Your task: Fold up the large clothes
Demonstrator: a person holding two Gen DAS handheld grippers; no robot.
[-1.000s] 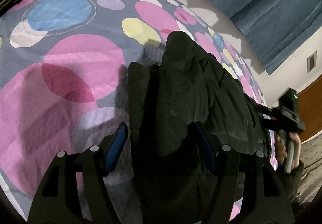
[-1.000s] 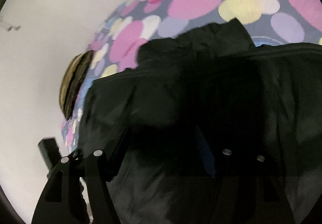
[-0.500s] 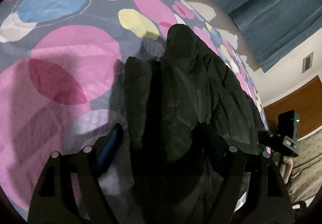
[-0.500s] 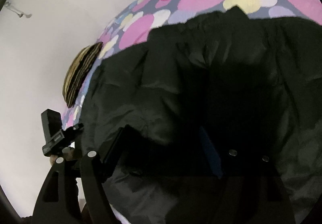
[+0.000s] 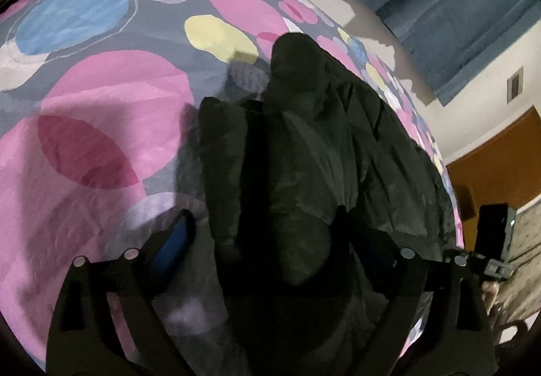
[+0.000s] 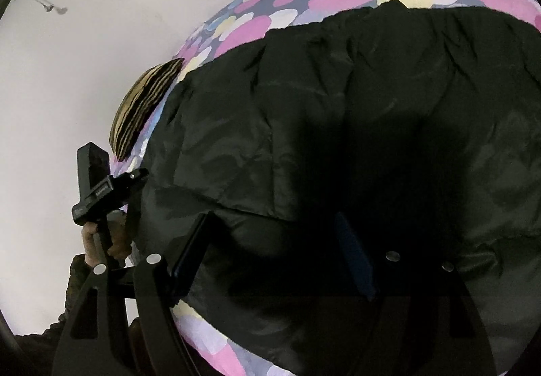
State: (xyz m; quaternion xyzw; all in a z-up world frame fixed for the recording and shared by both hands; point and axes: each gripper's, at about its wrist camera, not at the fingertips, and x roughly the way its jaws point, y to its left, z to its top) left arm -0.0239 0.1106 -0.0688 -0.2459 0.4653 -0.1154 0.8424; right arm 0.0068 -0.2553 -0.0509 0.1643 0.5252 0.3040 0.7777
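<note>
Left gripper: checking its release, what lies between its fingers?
Black jacket fabric lies between the open left gripper fingers, left wrist view.

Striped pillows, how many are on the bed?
1. The striped pillow lies at the bedspread's far edge, beyond the black jacket. Others may be out of frame.

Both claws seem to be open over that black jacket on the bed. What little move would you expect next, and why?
Probably lifting both away. The left gripper has just been opening and the right gripper stands open, neither pinching the black jacket, which lies on the spotted bedspread.
</note>
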